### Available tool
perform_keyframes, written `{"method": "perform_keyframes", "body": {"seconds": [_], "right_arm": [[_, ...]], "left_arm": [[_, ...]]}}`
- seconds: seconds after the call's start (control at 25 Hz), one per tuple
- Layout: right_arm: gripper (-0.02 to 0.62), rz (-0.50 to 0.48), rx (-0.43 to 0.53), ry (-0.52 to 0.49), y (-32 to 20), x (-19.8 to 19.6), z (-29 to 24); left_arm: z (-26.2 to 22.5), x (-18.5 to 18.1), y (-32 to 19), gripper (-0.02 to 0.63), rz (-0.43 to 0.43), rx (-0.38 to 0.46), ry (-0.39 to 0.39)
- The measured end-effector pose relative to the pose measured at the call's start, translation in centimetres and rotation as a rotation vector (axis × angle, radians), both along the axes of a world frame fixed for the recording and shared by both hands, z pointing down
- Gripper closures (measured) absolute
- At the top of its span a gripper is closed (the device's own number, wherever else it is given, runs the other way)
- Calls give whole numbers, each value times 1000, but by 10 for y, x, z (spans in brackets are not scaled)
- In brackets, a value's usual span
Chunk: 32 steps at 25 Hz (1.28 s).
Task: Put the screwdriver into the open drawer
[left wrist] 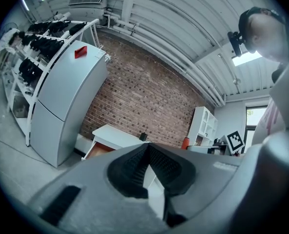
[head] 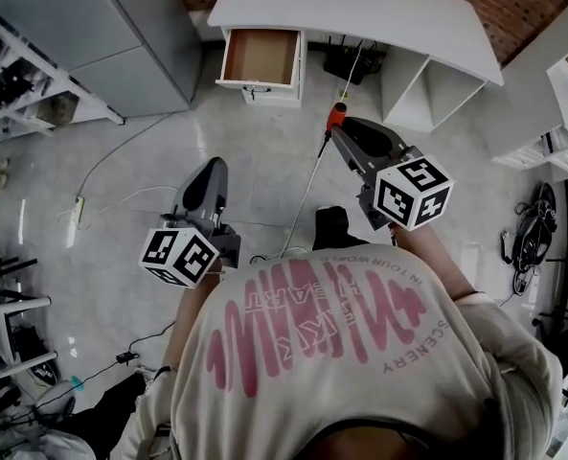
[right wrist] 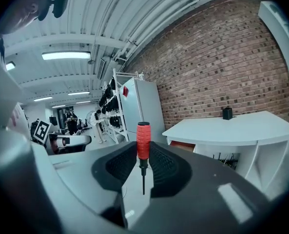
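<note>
Drawer (right wrist: 182,145) mostly hidden behind right hand-held gripper (right wrist: 143,155) holding screwdriver (right wrist: 143,135).

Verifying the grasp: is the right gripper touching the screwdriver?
Touching. The right gripper view shows the right gripper pinching the screwdriver by its red handle, with a pad on each side.

The person's shirt (head: 312,381) bears upside-down print; only "SCENERY" reads clearly.

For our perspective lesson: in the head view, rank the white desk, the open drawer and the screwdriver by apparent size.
1. white desk
2. open drawer
3. screwdriver, smallest despite being nearer the camera
</note>
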State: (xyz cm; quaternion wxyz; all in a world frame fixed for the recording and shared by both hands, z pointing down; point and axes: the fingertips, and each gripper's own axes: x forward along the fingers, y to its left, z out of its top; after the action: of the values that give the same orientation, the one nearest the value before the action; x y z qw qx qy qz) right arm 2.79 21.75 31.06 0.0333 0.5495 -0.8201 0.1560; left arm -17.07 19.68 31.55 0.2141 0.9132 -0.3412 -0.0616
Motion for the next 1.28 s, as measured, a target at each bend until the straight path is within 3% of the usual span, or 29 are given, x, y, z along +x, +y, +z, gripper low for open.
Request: {"method": "perform_keyframes", "body": {"seconds": [0.4, 0.8, 1.08, 1.28], "right_arm": [[503, -81, 21, -22, -100, 21, 7], [503, -209, 57, -12, -235, 71, -9], [503, -279, 59, 10, -288, 97, 1], [503, -309, 28, -7, -313, 103, 17]], "left_arm": [[11, 5, -84, 601, -153, -26, -65], [-7, 61, -192, 601, -266, 10, -49], [3, 91, -238, 601, -322, 13, -43], [19, 96, -249, 601, -360, -35, -82]]}}
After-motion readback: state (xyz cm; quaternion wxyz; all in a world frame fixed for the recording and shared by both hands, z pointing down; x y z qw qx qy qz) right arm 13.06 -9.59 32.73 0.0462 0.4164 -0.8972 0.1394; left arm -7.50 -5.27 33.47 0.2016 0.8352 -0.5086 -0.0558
